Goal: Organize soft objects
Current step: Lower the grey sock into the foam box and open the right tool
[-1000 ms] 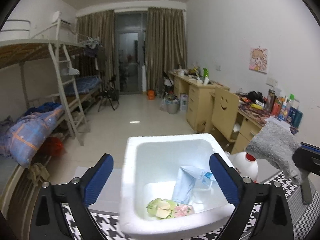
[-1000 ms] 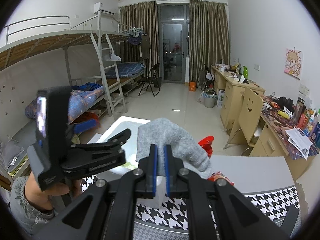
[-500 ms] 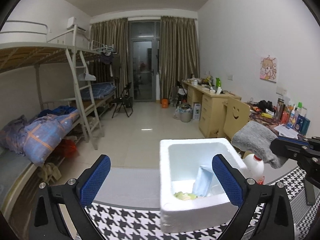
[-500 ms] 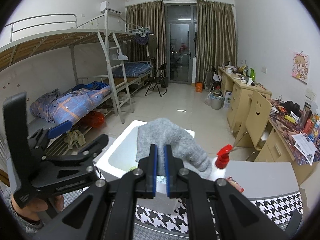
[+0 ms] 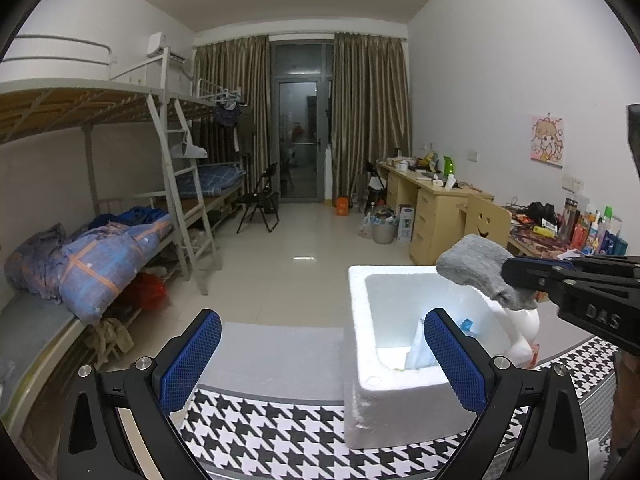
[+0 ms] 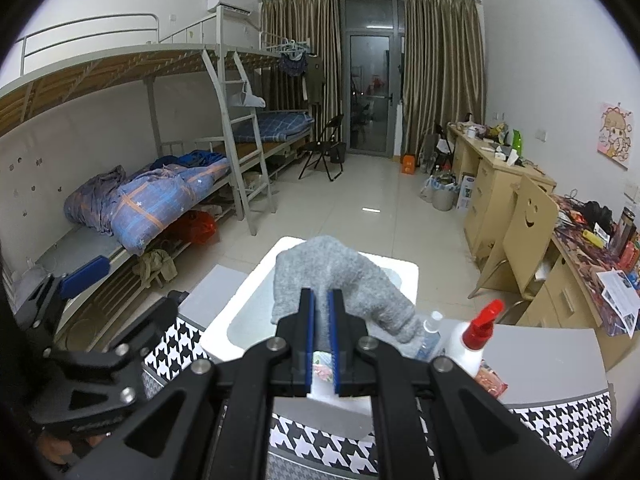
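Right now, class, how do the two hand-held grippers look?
Both the left gripper and the right gripper are black plastic frames with silver screws and blue textured pads on their fingers. Raised "DAS" lettering marks the right gripper's side.

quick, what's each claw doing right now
Left claw: open, holding nothing.
Right claw: closed on the grey cloth, held over the white foam box.

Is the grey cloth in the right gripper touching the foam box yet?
Cannot tell. In the left wrist view the grey cloth hangs at the foam box far rim, overlapping it; contact or gap isn't plain. The right gripper is clamped on it.
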`<action>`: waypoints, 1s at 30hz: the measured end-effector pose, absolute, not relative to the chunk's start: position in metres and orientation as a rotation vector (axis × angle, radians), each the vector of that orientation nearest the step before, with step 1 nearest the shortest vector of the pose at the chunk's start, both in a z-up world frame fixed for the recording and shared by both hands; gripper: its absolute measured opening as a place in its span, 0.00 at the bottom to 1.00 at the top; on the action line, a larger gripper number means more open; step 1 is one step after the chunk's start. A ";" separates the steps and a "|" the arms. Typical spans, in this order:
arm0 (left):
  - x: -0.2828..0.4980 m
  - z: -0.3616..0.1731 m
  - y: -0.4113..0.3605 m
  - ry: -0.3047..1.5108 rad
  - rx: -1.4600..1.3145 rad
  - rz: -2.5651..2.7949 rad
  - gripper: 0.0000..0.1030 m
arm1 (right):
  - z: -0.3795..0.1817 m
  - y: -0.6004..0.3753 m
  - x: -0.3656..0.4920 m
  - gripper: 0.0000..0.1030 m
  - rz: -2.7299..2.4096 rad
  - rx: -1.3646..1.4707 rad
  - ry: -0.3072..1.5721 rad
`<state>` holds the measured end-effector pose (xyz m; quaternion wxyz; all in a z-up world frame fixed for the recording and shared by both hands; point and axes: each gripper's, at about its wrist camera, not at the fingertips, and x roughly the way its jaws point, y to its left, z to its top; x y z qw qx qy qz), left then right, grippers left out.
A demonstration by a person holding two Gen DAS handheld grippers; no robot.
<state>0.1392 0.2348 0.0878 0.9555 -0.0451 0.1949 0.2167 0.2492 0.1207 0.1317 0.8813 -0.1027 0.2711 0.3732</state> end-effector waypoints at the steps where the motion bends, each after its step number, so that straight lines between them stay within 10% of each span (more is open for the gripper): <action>1: 0.138 0.087 0.235 0.397 -0.094 0.441 0.99 | 0.130 0.123 0.251 0.09 0.780 -0.216 0.569; 27: 0.123 0.073 0.244 0.420 -0.108 0.460 0.99 | 0.084 0.161 0.301 0.09 0.763 -0.206 0.711; 30: 0.123 0.073 0.244 0.420 -0.109 0.460 0.99 | 0.081 0.162 0.302 0.23 0.753 -0.202 0.731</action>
